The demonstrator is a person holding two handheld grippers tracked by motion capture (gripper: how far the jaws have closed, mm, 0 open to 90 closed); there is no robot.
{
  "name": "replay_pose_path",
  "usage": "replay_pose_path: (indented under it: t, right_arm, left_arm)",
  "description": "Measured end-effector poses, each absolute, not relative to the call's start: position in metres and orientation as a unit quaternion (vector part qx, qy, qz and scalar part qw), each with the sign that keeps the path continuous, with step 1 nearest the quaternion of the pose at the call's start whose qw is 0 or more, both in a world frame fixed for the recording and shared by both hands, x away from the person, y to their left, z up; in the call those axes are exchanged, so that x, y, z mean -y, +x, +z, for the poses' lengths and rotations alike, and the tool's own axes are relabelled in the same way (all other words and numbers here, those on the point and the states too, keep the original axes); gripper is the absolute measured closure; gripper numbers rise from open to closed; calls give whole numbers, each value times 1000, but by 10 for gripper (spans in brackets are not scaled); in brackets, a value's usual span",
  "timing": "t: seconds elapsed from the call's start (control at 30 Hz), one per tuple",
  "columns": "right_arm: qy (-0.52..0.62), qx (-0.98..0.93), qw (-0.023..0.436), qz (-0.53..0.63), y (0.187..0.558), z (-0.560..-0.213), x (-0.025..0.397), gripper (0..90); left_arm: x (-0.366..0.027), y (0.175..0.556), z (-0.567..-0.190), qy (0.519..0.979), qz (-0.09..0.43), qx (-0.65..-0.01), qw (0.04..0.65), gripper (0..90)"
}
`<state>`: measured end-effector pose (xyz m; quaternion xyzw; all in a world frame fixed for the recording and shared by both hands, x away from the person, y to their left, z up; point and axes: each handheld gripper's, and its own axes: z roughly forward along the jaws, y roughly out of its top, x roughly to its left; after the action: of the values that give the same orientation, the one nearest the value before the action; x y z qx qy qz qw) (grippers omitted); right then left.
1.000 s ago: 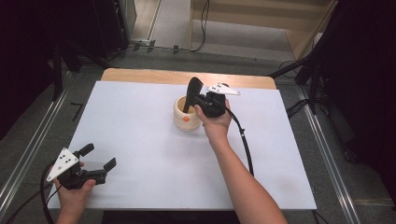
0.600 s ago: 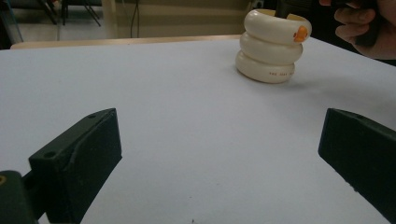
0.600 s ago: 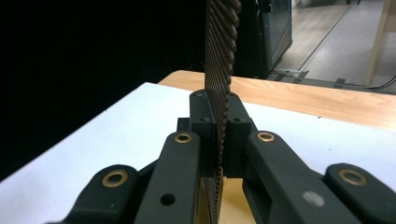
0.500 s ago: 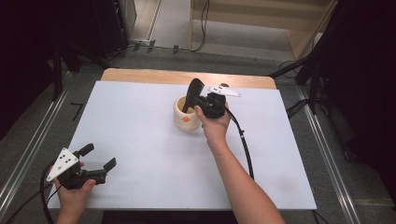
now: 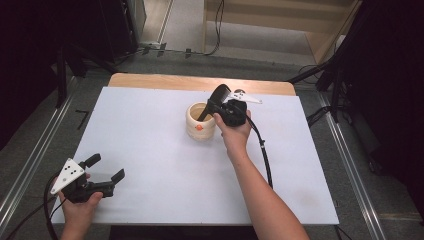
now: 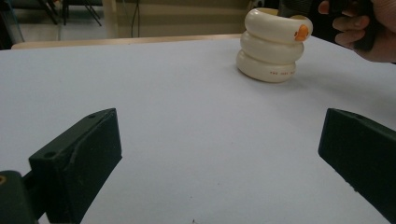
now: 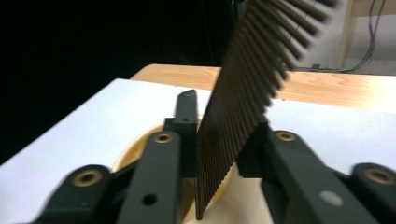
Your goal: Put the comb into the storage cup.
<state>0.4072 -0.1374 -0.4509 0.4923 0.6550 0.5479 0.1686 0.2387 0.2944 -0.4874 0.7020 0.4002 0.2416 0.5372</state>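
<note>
Nothing has moved: right gripper (image 5: 216,102) fingers clamp the comb (image 7: 243,93) over the holder (image 5: 200,121), left gripper (image 5: 105,172) spread empty

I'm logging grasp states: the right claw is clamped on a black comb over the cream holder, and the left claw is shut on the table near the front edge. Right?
Not quite. The left claw is open, its jaws spread wide apart with nothing between them, as the left gripper view shows. The rest holds: the right claw is clamped on the black comb over the cream holder.

White table (image 5: 150,130), grey floor (image 5: 190,30) — dark surroundings
</note>
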Motion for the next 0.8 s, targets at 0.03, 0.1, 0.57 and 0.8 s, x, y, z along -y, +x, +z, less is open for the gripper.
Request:
replay_pose_path:
  t: [0.03,0.1,0.57,0.8]
  right_arm:
    - [492,-656,169,547,407,-451,138,656]
    - [490,-660,176,541,408,-451,138,602]
    - [460,-691,190,525,398,-442,144,0]
    - [441,-697,198,530,386,-434,146,0]
  left_arm:
    - [-294,239,-488,702,241,-400,538,0]
    - [-294,239,-487,702,241,-400,538,0]
    - [-294,239,-487,703,241,-398,537,0]
    - [-294,239,-488,704,241,-399,536,0]
